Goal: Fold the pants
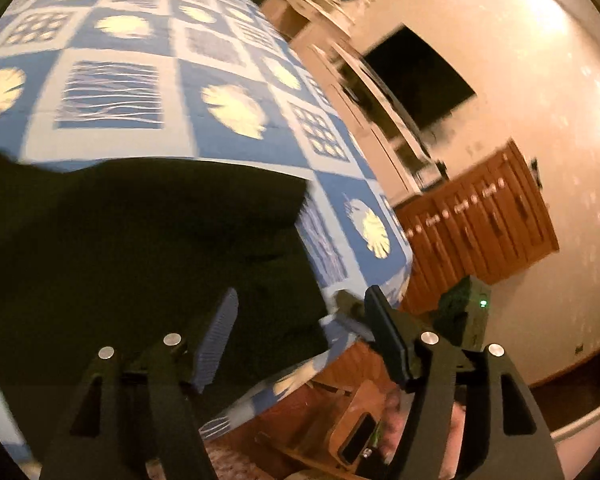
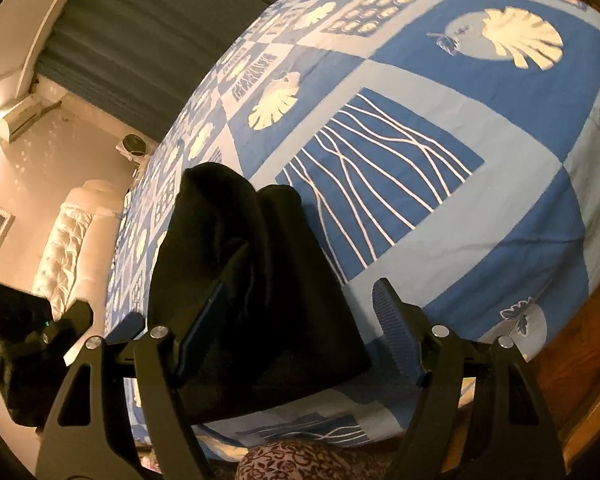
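Black pants lie folded on a blue and white bedspread printed with shells, close to the bed's corner. In the left wrist view my left gripper stands open over the right edge of the pants, and the cloth touches neither pad. The right wrist view shows the pants as a bunched dark heap near the bed's front edge. My right gripper is open around the near end of the heap. Its left finger overlaps the cloth, while its right finger stands clear over the bedspread.
A wooden dresser and a dark wall screen stand beyond the bed's corner. A white tufted headboard, a dark curtain and a wall air conditioner lie past the far side. A black device with a green light sits at left.
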Available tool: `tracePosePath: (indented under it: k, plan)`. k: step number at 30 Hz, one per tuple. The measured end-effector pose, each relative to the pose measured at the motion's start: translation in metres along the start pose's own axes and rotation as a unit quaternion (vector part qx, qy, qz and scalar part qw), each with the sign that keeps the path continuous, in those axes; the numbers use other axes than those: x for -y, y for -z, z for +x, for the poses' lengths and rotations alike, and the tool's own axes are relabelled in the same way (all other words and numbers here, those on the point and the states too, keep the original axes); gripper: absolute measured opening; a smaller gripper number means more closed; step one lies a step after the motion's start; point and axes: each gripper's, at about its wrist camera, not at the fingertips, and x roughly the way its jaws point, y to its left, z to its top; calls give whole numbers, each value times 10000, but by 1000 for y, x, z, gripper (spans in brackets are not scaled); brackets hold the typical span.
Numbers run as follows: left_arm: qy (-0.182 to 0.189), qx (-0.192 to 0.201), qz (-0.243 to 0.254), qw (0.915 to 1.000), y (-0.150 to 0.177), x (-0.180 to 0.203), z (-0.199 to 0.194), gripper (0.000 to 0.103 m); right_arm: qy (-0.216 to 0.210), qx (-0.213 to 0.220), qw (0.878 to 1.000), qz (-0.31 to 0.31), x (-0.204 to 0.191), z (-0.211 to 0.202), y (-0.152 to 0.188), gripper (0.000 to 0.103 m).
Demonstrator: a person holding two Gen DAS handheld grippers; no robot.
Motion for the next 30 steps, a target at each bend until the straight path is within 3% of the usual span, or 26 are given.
tracePosePath:
  k: [3, 8, 13, 18, 20, 24, 30]
  plan:
    - [-188, 206, -417, 9987, 5, -40, -26, 66, -31, 129, 9993, -351, -19, -6, 2, 75]
    - [-498, 601, -1125, 9906, 23, -110, -74, 66, -46, -238, 9981, -567, -40, 5, 9, 75]
    - [-697, 769, -1522, 9829, 42, -149, -102, 66, -23, -481, 9982, -361, -39, 22, 12, 75]
    - [-548, 802, -1771, 9794, 58, -166, -107, 66, -44, -533, 9985, -150, -37, 35, 10, 73]
    - [-479, 779, -1825, 9789, 60, -169, -105, 66, -10, -550, 9984, -92, -37, 40, 10, 60]
    - [-355, 702, -1867, 9793, 66, -168, -97, 66, 25, -645, 9979, 71, -32, 46, 11, 21]
    - [-124, 643, -2005, 9775, 76, -169, -89, 66, -241, -729, 9965, 343, -15, 37, 8, 14]
